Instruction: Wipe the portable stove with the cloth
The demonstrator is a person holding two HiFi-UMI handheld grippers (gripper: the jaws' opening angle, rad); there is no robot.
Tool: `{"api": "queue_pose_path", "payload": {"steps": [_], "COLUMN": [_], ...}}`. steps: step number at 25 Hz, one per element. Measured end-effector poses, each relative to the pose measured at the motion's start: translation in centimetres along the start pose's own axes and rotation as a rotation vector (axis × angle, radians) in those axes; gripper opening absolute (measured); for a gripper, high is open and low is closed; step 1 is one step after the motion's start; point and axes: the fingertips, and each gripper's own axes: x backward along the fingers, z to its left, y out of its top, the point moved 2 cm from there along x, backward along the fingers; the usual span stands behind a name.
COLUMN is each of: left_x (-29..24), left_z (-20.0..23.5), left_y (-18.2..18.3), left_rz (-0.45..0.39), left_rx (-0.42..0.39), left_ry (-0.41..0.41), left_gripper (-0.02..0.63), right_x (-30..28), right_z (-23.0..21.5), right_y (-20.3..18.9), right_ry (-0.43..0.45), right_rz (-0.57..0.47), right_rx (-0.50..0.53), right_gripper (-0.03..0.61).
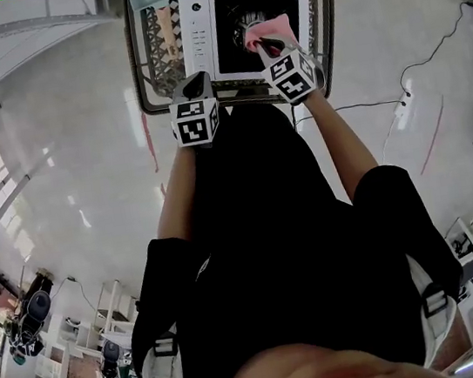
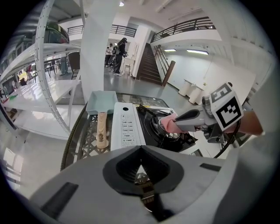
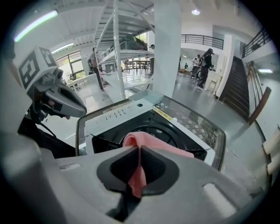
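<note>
Right gripper (image 3: 139, 148) pinches the pink cloth (image 3: 146, 141) on the burner (image 3: 168, 131) of the portable stove (image 3: 127, 114), mid-table (image 3: 197, 122). Left gripper (image 2: 141, 151) hovers at the near edge, jaws pressed together, empty. Wiping seems underway, with most of the surface left.

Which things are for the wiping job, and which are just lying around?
For the job:
- white portable stove with black burner
- pink cloth, pinched in the right gripper

Just lying about:
- pale blue plastic tray
- wooden-handled tool beside the stove
- left gripper, shut on nothing
</note>
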Motion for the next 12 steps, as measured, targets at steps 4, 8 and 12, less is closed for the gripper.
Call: {"api": "queue_pose_path", "payload": {"steps": [4, 8, 12], "left_x": [0.2, 0.2, 0.5], "left_z": [0.2, 1.0, 2.4], "left_y": [-0.4, -0.3, -0.2], "left_rz": [0.004, 0.0, -0.004], "left_rx": [0.002, 0.015, 0.029], "left_ry": [-0.017, -0.026, -0.027], "left_gripper": [0.0, 0.0, 0.0], "right_x": [-0.8, -1.8, -2.9], "right_z": [1.3, 2.5, 4.0], "right_y": [1.4, 2.7, 3.9], "right_ry": [0.022, 0.045, 0.065], "right_rz": [0.01, 0.017, 0.031], "right_rx": [0.026, 0.048, 0.067], "right_gripper": [0.018, 0.018, 0.018]}}
